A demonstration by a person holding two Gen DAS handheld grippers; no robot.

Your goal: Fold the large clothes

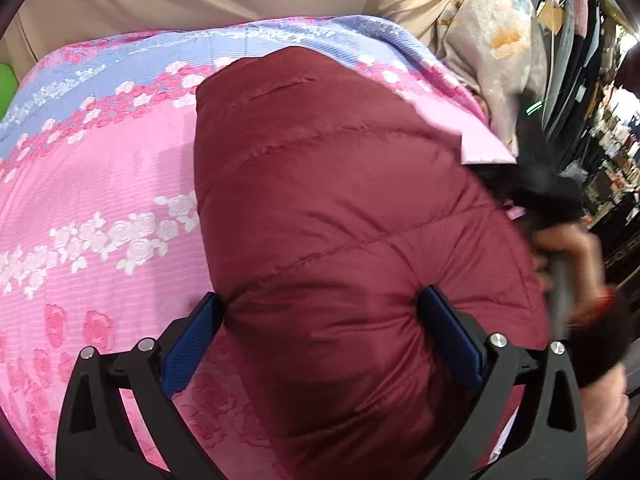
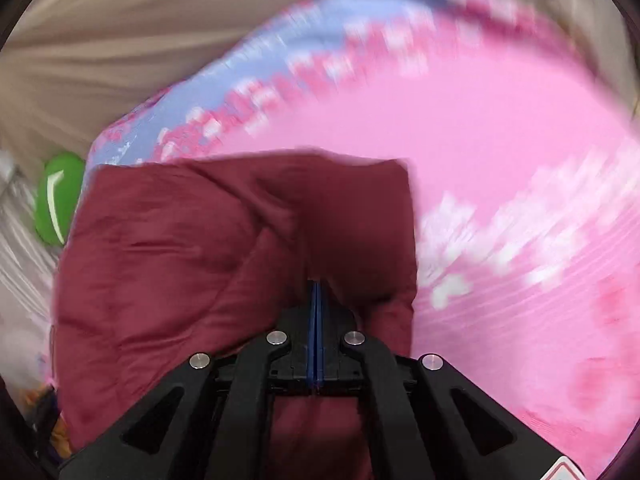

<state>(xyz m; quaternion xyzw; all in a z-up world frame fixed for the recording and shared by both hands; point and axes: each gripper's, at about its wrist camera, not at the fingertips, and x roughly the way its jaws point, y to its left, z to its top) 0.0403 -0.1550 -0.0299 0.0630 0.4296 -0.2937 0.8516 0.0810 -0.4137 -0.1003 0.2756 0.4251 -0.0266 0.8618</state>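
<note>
The maroon padded jacket [image 1: 340,240] lies as a compact, roughly rectangular bundle on the bed sheet [image 1: 100,184], toward the sheet's right half in the left camera; I judge most of the folding done, with perhaps one more fold or a squaring and pressing-flat left, since the bundle is thick and domed rather than flat. On my left, the sheet: thin woven cotton by the look, pink with pale-blue bands and printed white and red roses, fine ribbing, lying smooth. My left tongs [image 1: 320,332] stand spread as wide as they go, blue ribbed pads to either side of the near edge of the jacket; the fabric bulges between them and creases at each pad, but I would not call it a clamp, more a straddle. The jacket itself is slick, slightly shiny shell cloth, quilted in diagonal stitched channels, puffy, and it should spring back if released. Further right, a hand [image 1: 568,256] blurred on a grey handle, and hanging clothes [image 1: 576,40] beyond. From the right camera, heavily smeared, my right tongs [image 2: 317,292] are fully closed, pads together, over a raised fold of the jacket [image 2: 224,240]; whether any cloth is pinched I cannot tell. A green object [image 2: 60,196] sits past the sheet's left edge.
</note>
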